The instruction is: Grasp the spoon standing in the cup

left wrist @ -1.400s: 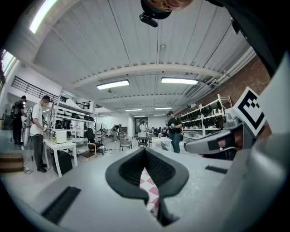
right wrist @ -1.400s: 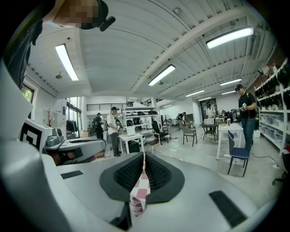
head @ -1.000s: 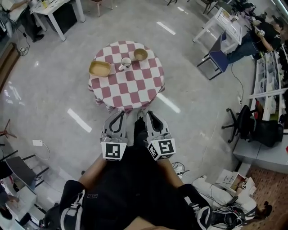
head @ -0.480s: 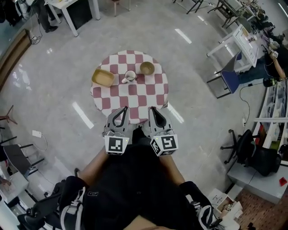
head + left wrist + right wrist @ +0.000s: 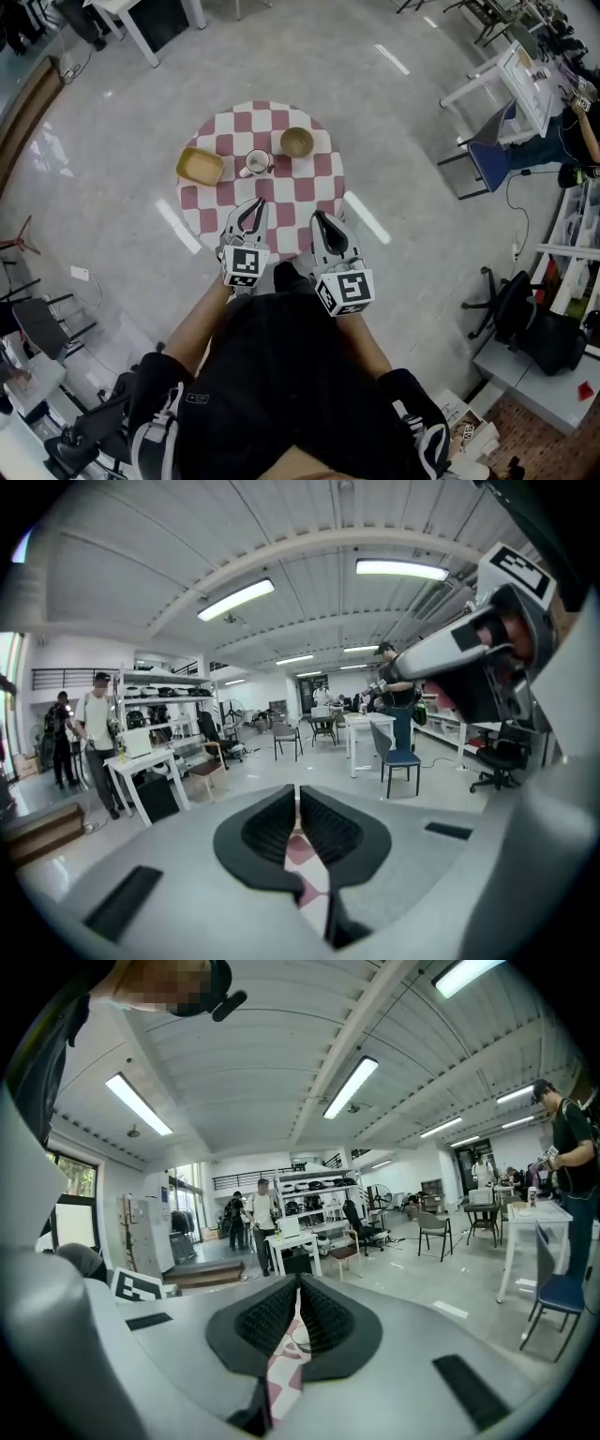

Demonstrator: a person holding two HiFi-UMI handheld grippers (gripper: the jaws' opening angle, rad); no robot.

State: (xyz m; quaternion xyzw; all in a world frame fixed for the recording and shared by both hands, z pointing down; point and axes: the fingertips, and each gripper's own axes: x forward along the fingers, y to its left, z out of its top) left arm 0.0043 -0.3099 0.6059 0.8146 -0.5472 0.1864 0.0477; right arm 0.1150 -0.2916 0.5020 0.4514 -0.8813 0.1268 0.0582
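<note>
A white cup [image 5: 255, 164] stands near the middle of a round table with a red-and-white checked cloth [image 5: 281, 192]. The spoon in the cup is too small to make out clearly. My left gripper [image 5: 254, 201] is shut and empty, its tips over the table's near edge, a short way from the cup. My right gripper [image 5: 318, 217] is shut too, beside the near right edge. In the left gripper view [image 5: 297, 790] and the right gripper view [image 5: 300, 1282] the jaws meet, and only checked cloth [image 5: 279, 1372] shows below them.
A tan rectangular dish [image 5: 201, 167] lies left of the cup and a tan bowl [image 5: 296, 142] behind it to the right. A blue chair [image 5: 487, 159] and white desks [image 5: 511, 70] stand to the right. A black office chair [image 5: 506, 305] is at the near right.
The table has come closer. Both grippers have moved forward. The left one's tips have gone from the floor in front of the table to over its near edge.
</note>
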